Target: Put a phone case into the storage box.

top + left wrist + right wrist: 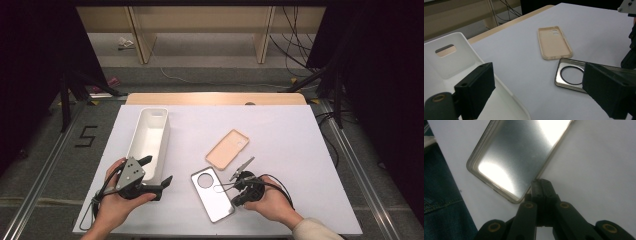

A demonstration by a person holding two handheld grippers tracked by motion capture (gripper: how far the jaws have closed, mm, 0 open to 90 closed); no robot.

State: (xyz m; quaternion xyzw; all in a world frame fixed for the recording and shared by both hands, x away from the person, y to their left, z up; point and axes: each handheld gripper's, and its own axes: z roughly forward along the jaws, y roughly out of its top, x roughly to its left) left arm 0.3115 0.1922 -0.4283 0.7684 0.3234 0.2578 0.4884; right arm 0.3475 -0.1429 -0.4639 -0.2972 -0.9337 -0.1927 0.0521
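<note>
The right gripper (pixel 541 185) had its jaws pressed together on nothing, tips at the long edge of the silver phone case (pixel 519 157). The left gripper (pixel 159 174) stood wide open and empty (beside the white bin (pixel 148 142)). A beige case (pixel 227 149) lay just beyond the silver one.

The table (pixel 280 125) was lit evenly from above, its surroundings left dark. Strong glare was thrown off the silver phone case (pixel 519 157); nearby jaws were blurred.
</note>
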